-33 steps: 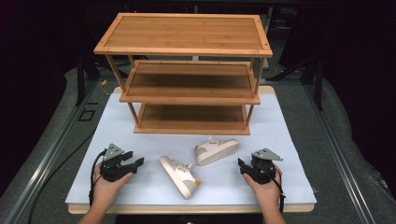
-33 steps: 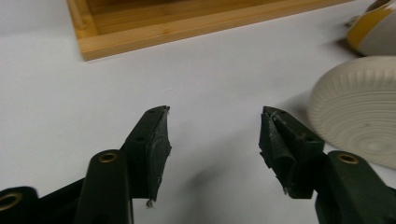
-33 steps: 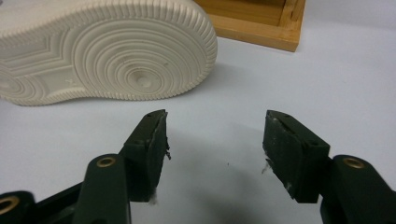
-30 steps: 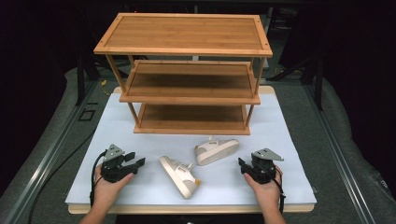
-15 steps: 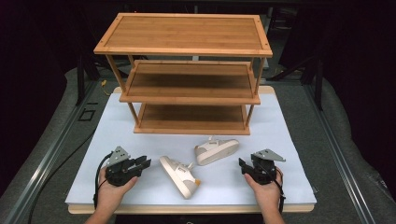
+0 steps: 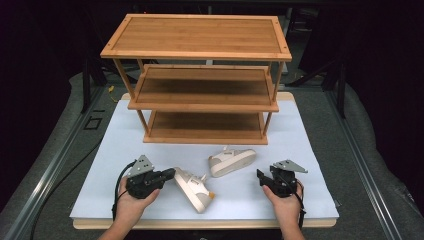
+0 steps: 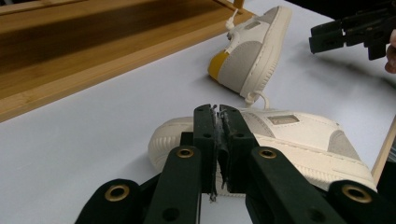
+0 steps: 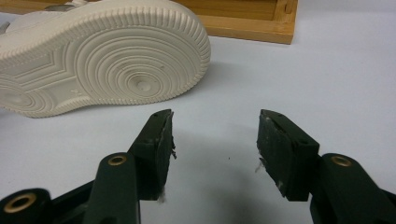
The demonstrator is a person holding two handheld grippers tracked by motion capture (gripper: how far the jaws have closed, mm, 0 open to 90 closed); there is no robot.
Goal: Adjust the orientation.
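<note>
Standing at the back of the desk [image 6: 125, 150] is a big wooden shelf [image 6: 200, 80] with three boards. In front of it, two white shoes are lying on the white top. The near shoe [image 6: 195, 189] is lying just beside the left hand-held gripper [image 6: 170, 175]. The far shoe [image 6: 231, 161] is lying on its side, closer to the shelf, with its bumpy sole facing the right hand-held gripper [image 6: 260, 176].

The left hand-held gripper's jaws have just been closing. Now they are pressed together with nothing between them, right next to the near shoe. The right hand-held gripper's jaws are standing wide apart and holding nothing, a little way from the far shoe.

The shoes are looking light. The tops are looking soft and the soles are looking stiff and grippy. I think the best place to grab is the heel [image 7: 218, 65] or the edge around the foot hole, where the wall is thin enough to pinch.
</note>
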